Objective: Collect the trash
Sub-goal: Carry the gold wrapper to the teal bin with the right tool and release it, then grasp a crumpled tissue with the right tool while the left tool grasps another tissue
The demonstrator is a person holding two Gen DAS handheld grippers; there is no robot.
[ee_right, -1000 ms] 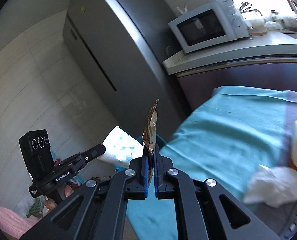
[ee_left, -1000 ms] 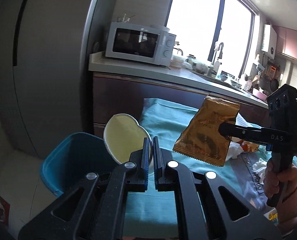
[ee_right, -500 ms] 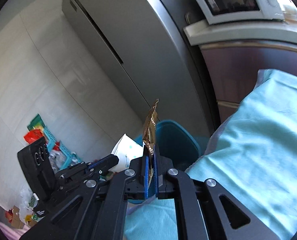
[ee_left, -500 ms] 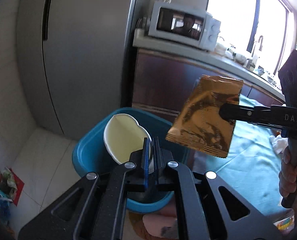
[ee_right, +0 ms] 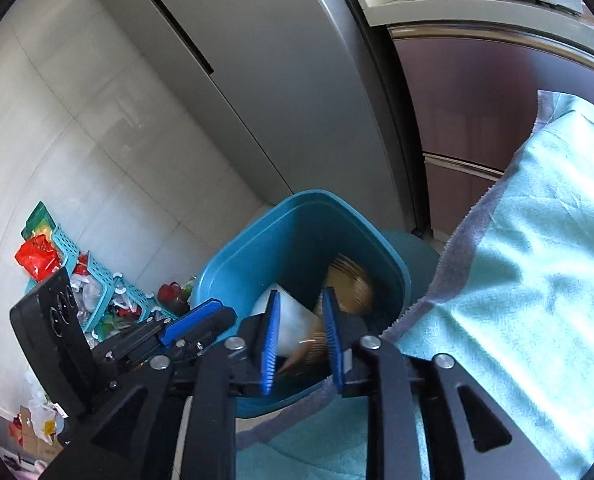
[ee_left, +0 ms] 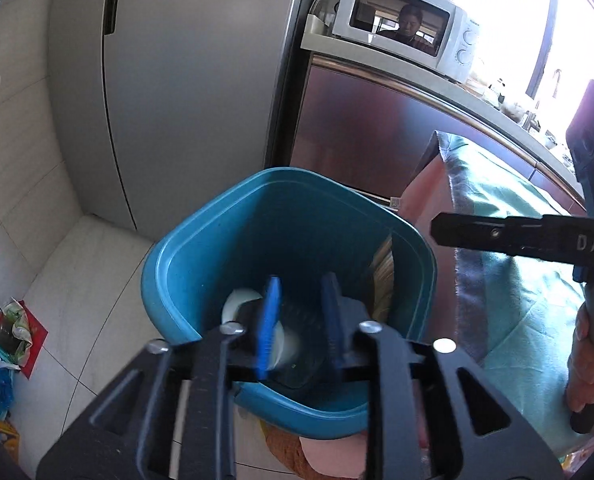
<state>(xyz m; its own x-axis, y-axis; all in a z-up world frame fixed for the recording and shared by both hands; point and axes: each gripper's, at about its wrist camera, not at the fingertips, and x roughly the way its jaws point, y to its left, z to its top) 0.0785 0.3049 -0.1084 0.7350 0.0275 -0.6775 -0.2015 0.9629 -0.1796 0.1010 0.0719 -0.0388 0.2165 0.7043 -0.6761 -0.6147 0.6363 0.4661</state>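
Two grippers are over one blue bin (ee_left: pixel 201 240). Left gripper (ee_left: pixel 302 320): jaws opening, nothing between the pads. Right gripper (ee_right: pixel 299 336): jaws opening, likewise empty. Inside the bin lie two trash items: one white paper cup (ee_right: pixel 293 320) and one gold wrapper (ee_right: pixel 349 280), blurred and partly hidden by the fingers. The bin stands beside one table with a teal cloth (ee_right: pixel 537 280). Floor clutter (ee_right: pixel 77 280) at left is indistinct.
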